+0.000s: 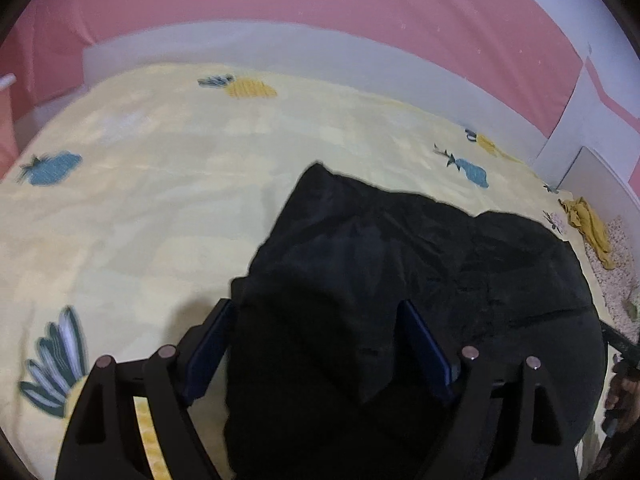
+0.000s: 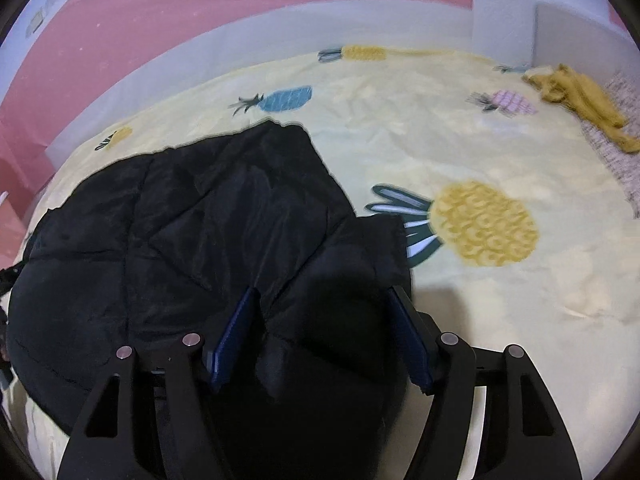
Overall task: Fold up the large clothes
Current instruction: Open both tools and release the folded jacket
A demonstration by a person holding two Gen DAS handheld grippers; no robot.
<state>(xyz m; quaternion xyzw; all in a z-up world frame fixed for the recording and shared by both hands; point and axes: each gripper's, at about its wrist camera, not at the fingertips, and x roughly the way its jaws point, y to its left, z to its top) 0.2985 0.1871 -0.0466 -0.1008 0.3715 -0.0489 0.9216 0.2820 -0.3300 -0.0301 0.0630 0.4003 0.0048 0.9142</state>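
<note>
Between the spread blue fingers of the left gripper (image 1: 316, 344) lies a bunched fold of the black garment (image 1: 420, 264), with the jaws set wide. The right gripper (image 2: 324, 332) stands likewise agape over a dark lump of it (whether either pad touches cloth is unclear). Beyond, the garment sprawls on the pale yellow pineapple-print bedsheet (image 2: 500, 152). Farther off, a mustard cloth (image 2: 580, 96) lies crumpled near the white bed frame (image 1: 248, 46).

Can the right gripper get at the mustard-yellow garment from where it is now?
Probably not without moving first. The right gripper has its jaws spread around a fold of the black jacket; the yellow garment lies far across the bedsheet, though nothing lies between them.
</note>
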